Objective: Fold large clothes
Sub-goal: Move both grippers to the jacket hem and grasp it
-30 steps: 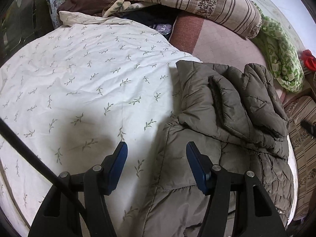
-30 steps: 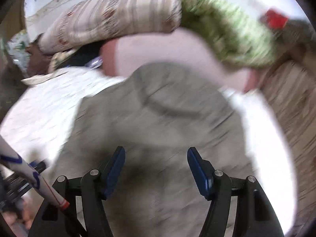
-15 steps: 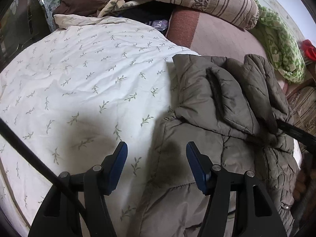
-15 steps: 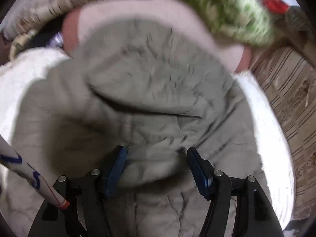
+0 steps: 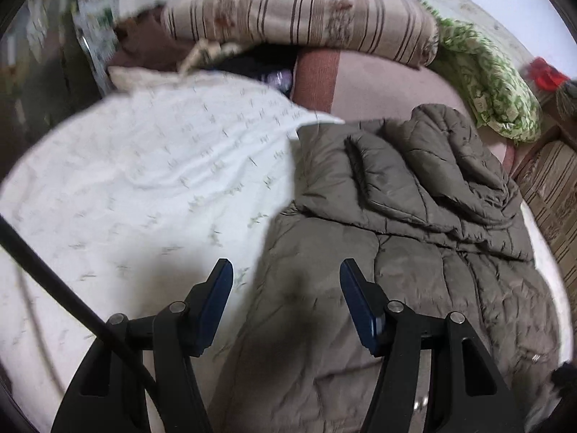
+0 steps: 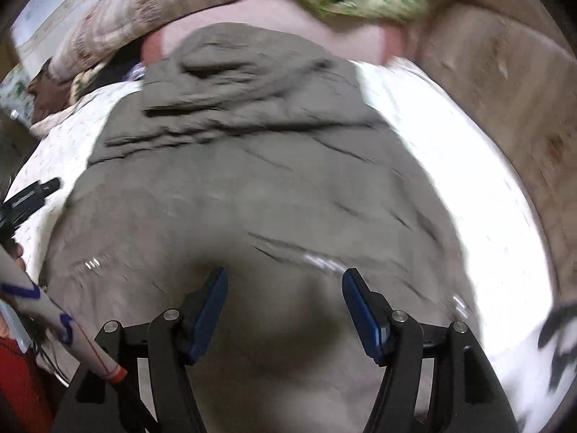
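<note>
A large olive-brown quilted jacket (image 5: 396,216) lies on a white bedsheet with small leaf prints (image 5: 144,180). Its sleeves and hood are bunched and folded over at the far end. My left gripper (image 5: 286,288) is open and empty, hovering over the jacket's left edge where it meets the sheet. In the right wrist view the jacket (image 6: 252,180) fills most of the frame, blurred. My right gripper (image 6: 285,296) is open and empty, low over the jacket's near part. The left gripper's black tip (image 6: 32,195) shows at the left edge.
A striped beige bolster (image 5: 306,14) and a green patterned cushion (image 5: 487,72) lie at the far end of the bed. Brown clothes (image 5: 140,47) are piled at the far left. A striped brown surface (image 5: 551,187) borders the bed on the right.
Both grippers have pulled back from the jacket's bunched far end toward its near part. The right gripper was close over the folded hood and now sits farther back. Both stay open.
</note>
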The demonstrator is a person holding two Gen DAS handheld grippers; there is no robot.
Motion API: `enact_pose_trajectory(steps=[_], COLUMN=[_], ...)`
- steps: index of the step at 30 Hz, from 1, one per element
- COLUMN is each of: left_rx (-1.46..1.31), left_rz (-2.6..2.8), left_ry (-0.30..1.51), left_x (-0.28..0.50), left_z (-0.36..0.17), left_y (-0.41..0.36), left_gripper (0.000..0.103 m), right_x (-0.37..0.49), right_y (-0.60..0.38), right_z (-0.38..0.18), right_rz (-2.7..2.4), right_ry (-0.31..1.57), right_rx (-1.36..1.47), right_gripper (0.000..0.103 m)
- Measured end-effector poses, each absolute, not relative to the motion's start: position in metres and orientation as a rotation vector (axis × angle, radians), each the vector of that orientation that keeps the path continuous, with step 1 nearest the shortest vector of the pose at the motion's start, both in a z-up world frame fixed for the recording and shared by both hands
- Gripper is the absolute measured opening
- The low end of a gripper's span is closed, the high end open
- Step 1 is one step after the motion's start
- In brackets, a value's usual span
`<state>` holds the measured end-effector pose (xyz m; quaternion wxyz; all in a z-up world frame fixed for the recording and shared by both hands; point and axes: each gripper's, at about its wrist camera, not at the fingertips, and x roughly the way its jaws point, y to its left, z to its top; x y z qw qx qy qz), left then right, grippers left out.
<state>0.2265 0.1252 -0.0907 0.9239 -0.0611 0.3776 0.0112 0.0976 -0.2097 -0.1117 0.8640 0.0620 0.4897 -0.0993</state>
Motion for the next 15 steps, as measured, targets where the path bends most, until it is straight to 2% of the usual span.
enact_pose_trajectory(steps=[3, 8, 15], left_rx=[-0.152, -0.214, -0.144], left_rz=[0.034, 0.040, 0.179], left_ry=[0.764, 0.845, 0.899], left_x=[0.190, 0.139, 0.108], left_z=[-0.085, -0.092, -0.090], left_y=[0.124, 0.135, 0.165], left_gripper=[0.061, 0.061, 0.061], right_x=[0.064, 0.022, 0.010], right_y=[-0.248, -0.295, -0.314], right_z=[-0.104, -0.109, -0.119], right_rz=[-0.274, -0.314, -0.310], right_ry=[0.992, 0.914, 0.849], right_rx=[0.175, 0.325, 0.387], right_gripper=[0.071, 0.072, 0.072])
